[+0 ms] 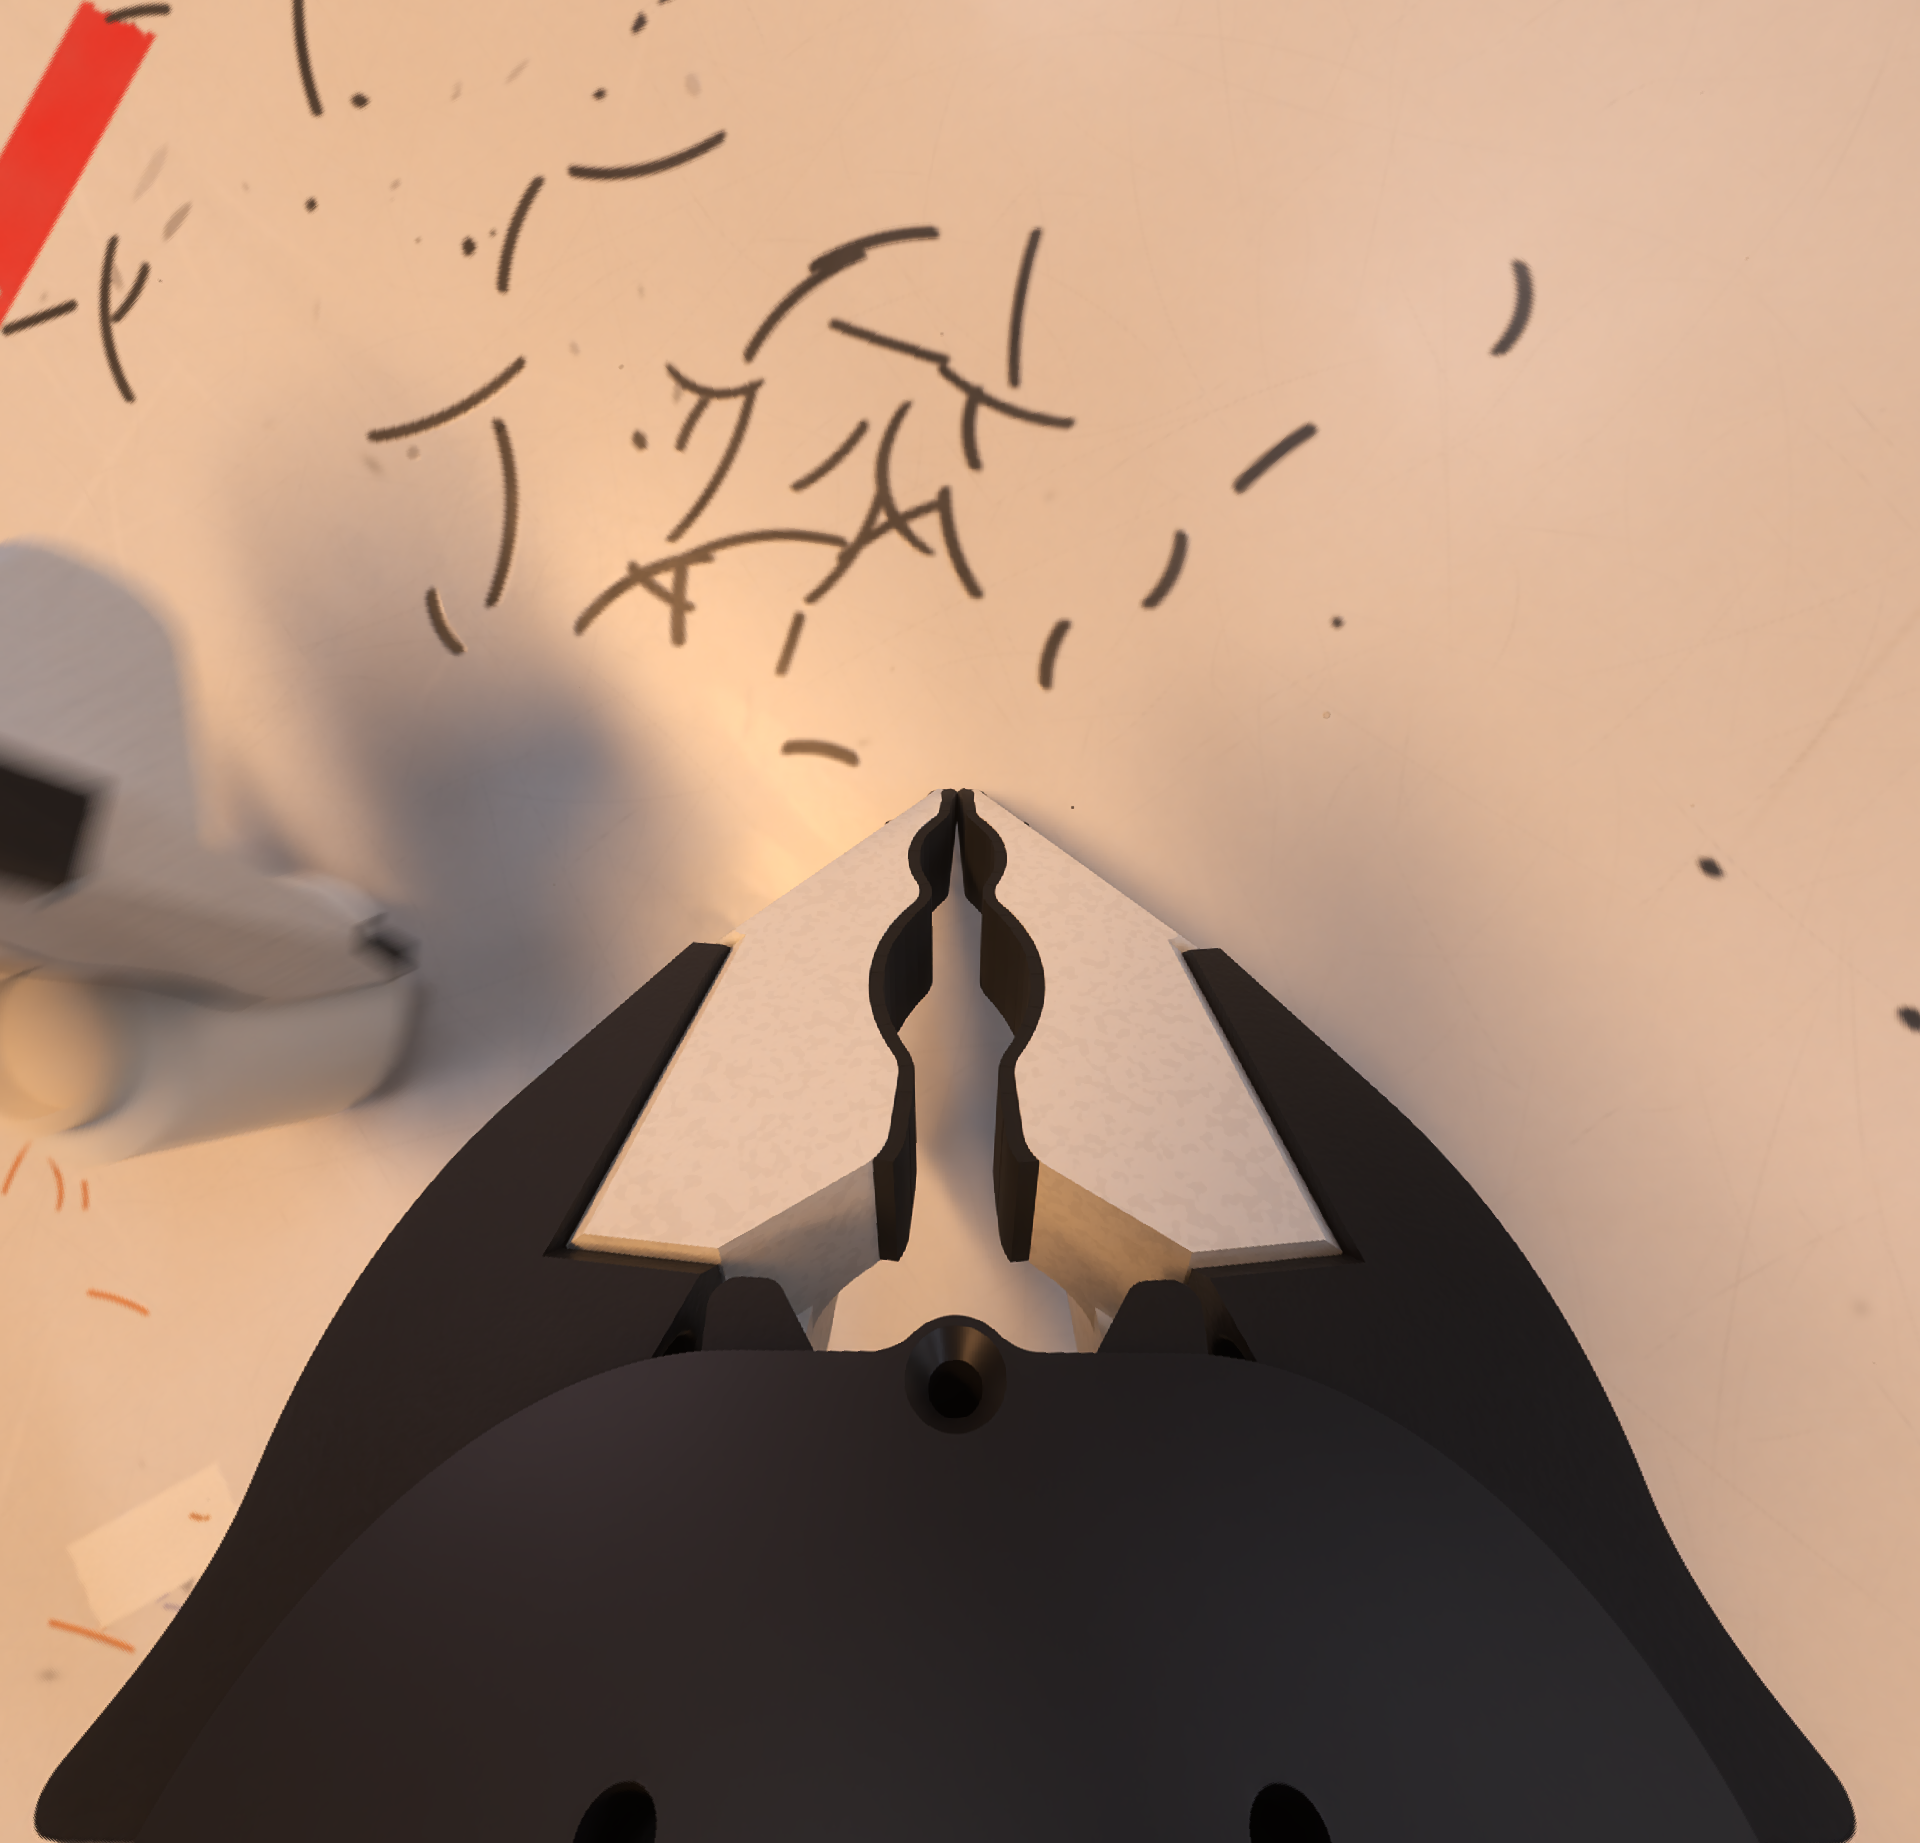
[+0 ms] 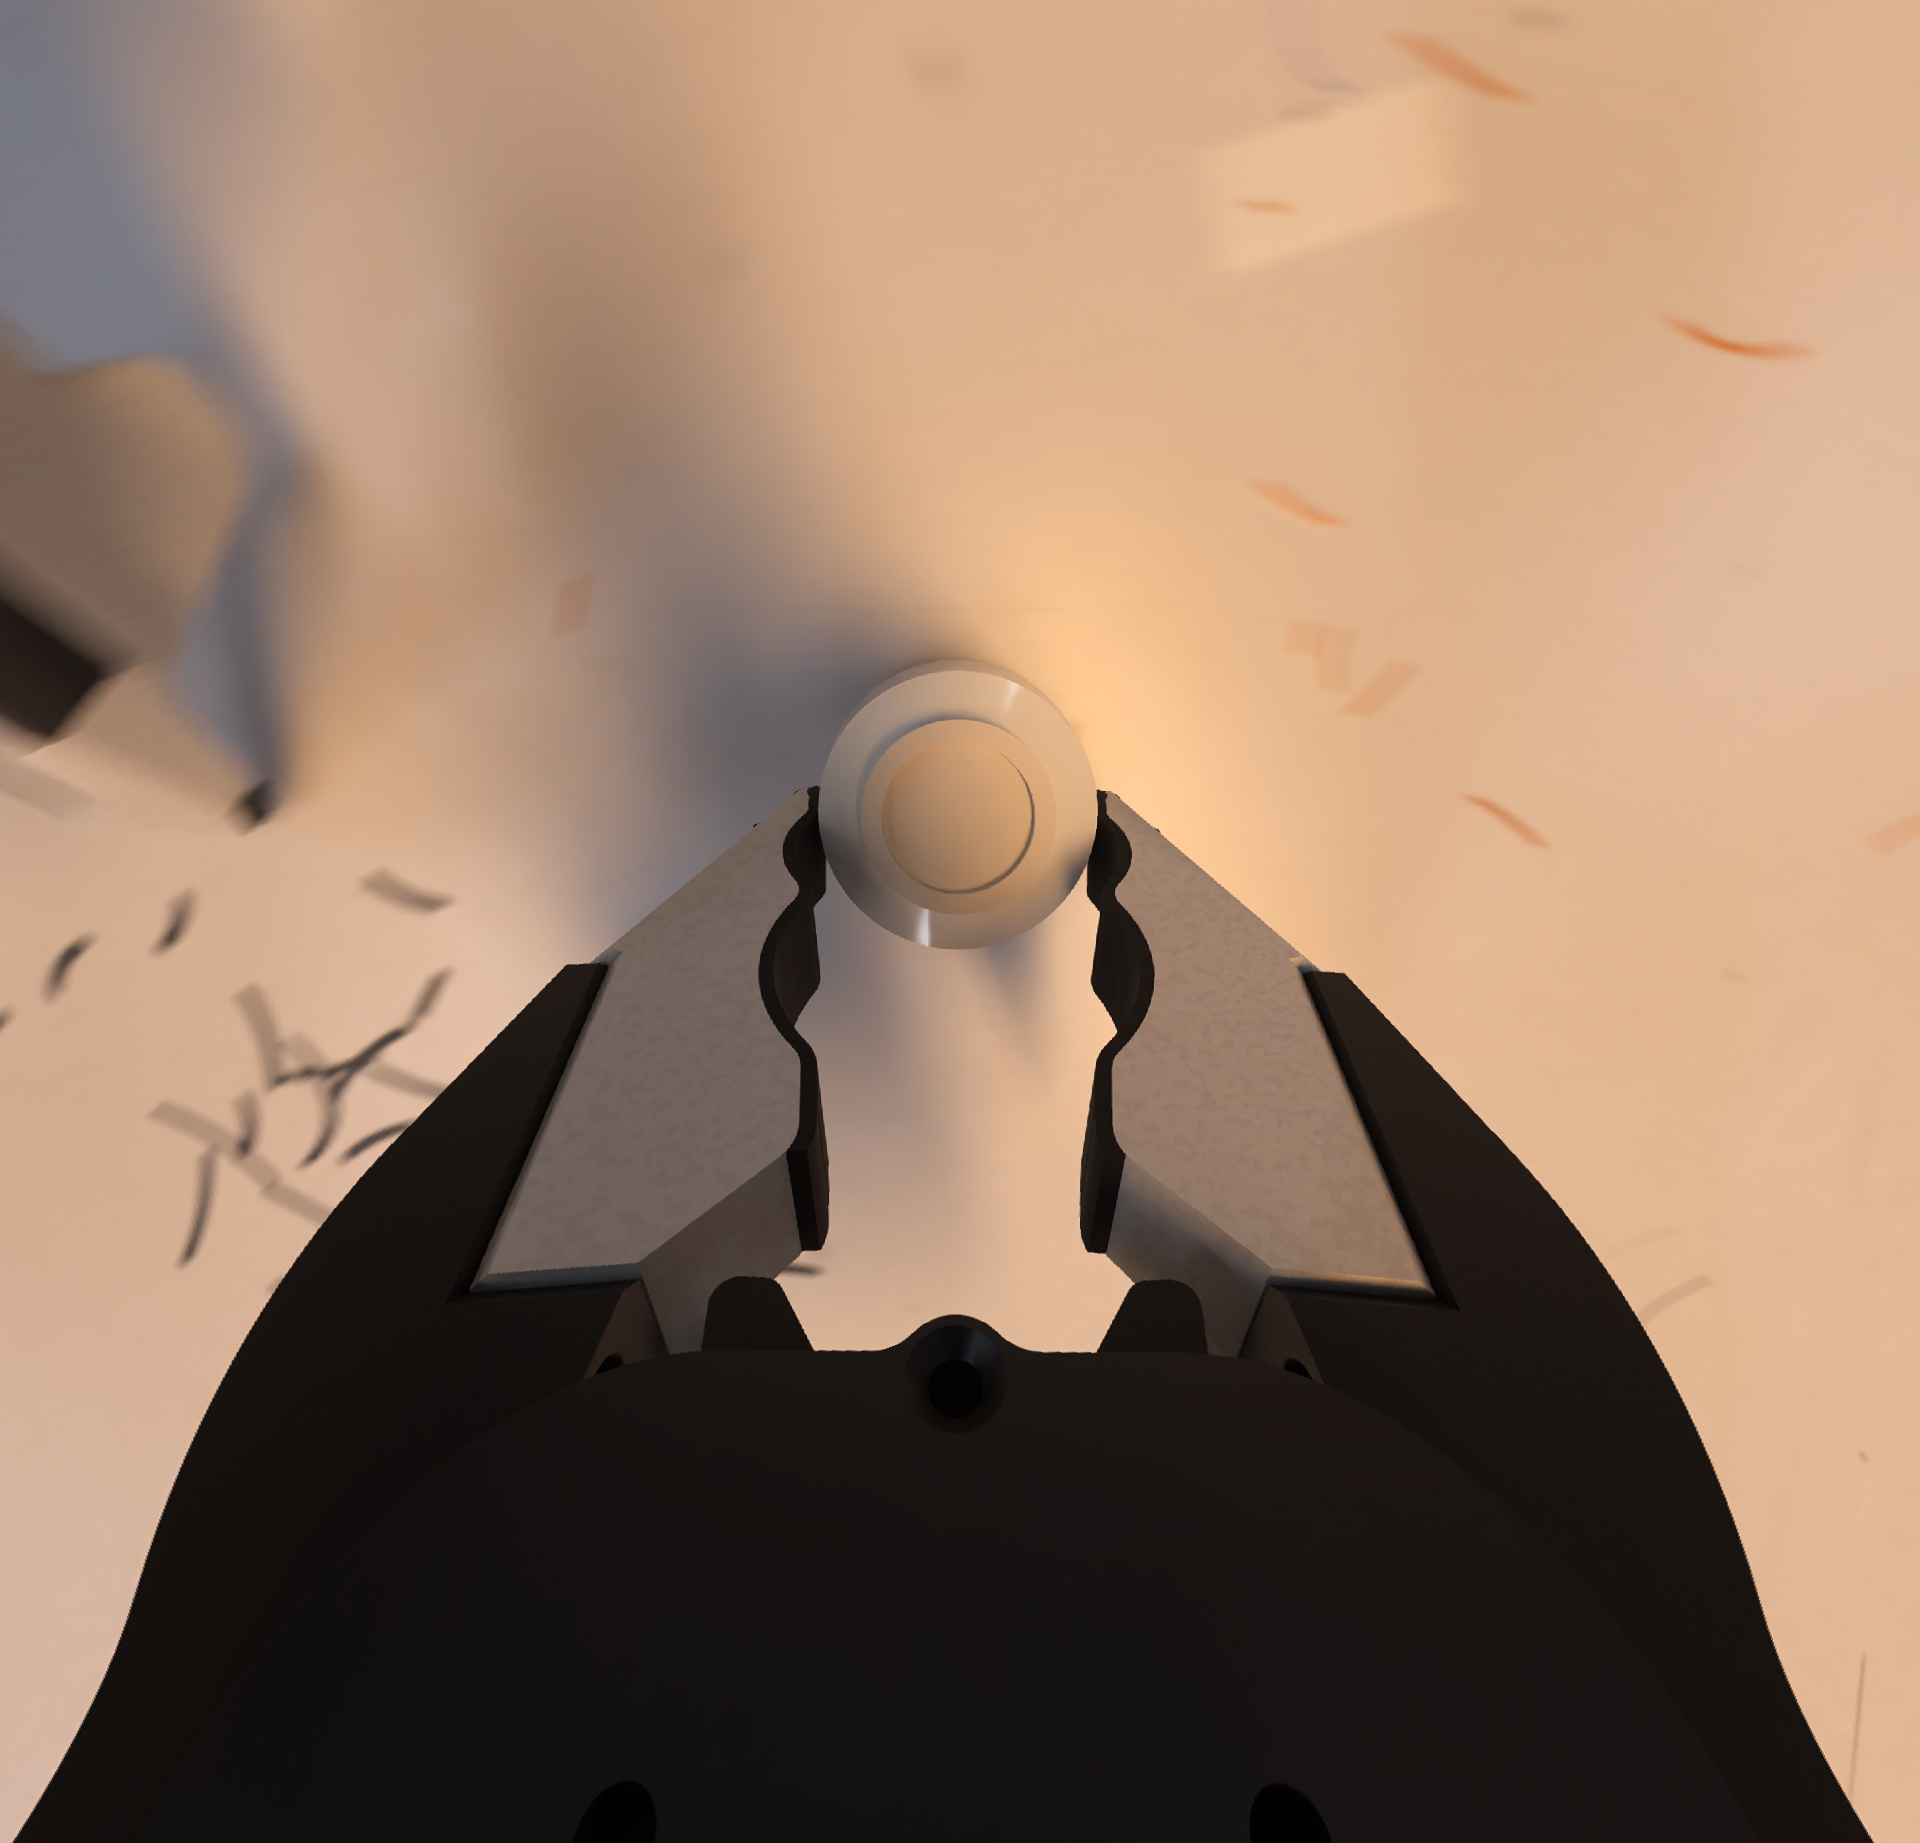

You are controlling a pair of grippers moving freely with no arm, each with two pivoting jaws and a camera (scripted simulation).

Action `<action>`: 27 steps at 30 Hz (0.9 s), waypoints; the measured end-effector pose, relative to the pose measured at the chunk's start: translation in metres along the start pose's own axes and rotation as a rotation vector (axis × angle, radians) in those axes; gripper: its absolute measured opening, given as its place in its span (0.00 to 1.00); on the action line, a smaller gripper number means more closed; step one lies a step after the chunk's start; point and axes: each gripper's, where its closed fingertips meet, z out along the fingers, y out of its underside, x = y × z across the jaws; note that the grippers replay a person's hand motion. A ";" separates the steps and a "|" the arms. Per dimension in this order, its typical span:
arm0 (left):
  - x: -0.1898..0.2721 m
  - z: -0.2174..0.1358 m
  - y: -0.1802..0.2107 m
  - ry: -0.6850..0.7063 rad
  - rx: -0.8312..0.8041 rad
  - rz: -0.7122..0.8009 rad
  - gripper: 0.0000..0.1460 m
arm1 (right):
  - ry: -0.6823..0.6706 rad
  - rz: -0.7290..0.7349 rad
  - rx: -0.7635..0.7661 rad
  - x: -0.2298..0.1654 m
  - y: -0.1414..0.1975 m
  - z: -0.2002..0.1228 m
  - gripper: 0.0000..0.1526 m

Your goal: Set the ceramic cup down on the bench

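From my left gripper I look straight down its two fingers; their tips meet, the tongs closed on nothing. Beyond them lies the bench, a pale peach surface under warm light, with a bright patch just past the tips. Dark curved scribbles are scattered across it ahead and to the left. Near my lower left sits a pale patch with a few orange strokes around it. At the far upper left corner a red tape strip runs at a slant. On the left edge, blurred, I see the right gripper holding the cup, with a broad soft shadow beside it.

From my right gripper the tongs stand narrow, closed on the cup at their tips. I see the cup end-on as a round white shape with a ringed centre, pinched on both sides. I cannot tell whether it touches the bench or hangs above it. A dark shadow spreads up and left from it. Orange flecks dot the surface to the right, grey scribbles to the lower left. Farther up right lies the pale patch. At the left edge the left gripper shows, blurred. No walls or room are in view, only bench.
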 end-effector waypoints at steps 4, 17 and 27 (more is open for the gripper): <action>0.000 0.000 0.000 0.001 0.007 -0.002 0.00 | -0.030 -0.075 -0.063 -0.062 0.051 -0.018 0.33; 0.000 0.000 -0.001 -0.020 0.007 0.000 0.00 | 0.031 0.067 -0.054 -0.065 0.085 -0.029 0.33; 0.001 0.001 -0.002 -0.005 0.006 -0.013 0.00 | 0.215 0.588 0.051 0.114 0.189 -0.061 0.33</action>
